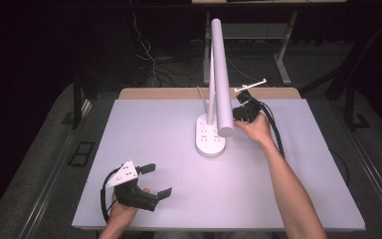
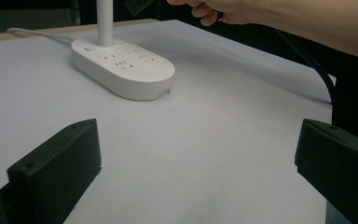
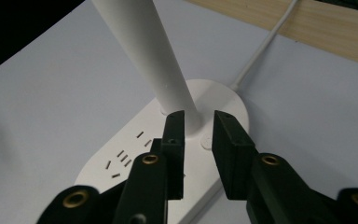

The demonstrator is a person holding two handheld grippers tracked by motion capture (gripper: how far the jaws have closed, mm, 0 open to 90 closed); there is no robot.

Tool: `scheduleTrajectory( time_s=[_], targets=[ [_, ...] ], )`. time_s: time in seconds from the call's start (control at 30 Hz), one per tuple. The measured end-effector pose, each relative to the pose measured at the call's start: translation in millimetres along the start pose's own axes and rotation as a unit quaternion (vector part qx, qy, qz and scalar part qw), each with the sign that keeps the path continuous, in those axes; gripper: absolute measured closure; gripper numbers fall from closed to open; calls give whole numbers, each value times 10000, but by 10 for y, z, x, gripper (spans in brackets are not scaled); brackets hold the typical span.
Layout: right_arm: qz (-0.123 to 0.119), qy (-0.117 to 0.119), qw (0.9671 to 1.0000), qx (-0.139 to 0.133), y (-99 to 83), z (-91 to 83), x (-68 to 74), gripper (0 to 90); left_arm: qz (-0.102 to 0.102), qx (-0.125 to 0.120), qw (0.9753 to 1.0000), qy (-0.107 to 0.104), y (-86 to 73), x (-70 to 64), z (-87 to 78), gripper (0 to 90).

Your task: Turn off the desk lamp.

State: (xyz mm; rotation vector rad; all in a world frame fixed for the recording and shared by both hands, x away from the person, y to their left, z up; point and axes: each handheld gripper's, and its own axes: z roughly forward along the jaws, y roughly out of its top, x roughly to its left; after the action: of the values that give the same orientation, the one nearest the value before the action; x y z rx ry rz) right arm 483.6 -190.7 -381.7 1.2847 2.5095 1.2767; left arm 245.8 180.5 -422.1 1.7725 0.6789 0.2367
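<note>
The desk lamp (image 1: 218, 74) is standing at the table's (image 1: 154, 129) centre, slightly toward 12 o'clock. Its oval white base (image 1: 210, 136) is carrying rows of socket slots, and its long white light bar (image 1: 220, 79) is reaching from 12 o'clock toward the centre, above the base. A white cord (image 3: 261, 49) is running from the base toward the wooden far edge (image 3: 307, 23).

The right gripper (image 1: 244, 110) is sitting at 3 o'clock of the lamp's lower bar end, just beside it, with the right hand (image 1: 256, 128) wrapping its body. In the right gripper view, the two black jaws are standing a narrow gap apart, pinching nothing; the lamp's upright pole (image 3: 154, 60) is lying just past the fingertips (image 3: 173, 126), at 12 o'clock of them, over the base (image 3: 135, 144). Contact with the pole cannot be confirmed.

The left gripper (image 1: 156, 180) is resting at 7 o'clock of the table, well apart from the lamp, held by the left hand (image 1: 122, 209). Its jaws are spread wide, gripping nothing. In the left gripper view, the base (image 2: 126, 67) is lying at 11 o'clock beyond the fingers (image 2: 56, 163).
</note>
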Motion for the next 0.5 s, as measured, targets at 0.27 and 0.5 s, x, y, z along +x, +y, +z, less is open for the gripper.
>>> scheduleTrajectory(
  time_s=[0.27,0.5],
  targets=[
    [142,78,9999,-45,-18,143,-57,892,-16,-14,10000,17,1,17,-11,0],
    [210,24,9997,-80,-49,293,-70,900,-32,-68,10000,2,5,23,-29,0]
  ],
)
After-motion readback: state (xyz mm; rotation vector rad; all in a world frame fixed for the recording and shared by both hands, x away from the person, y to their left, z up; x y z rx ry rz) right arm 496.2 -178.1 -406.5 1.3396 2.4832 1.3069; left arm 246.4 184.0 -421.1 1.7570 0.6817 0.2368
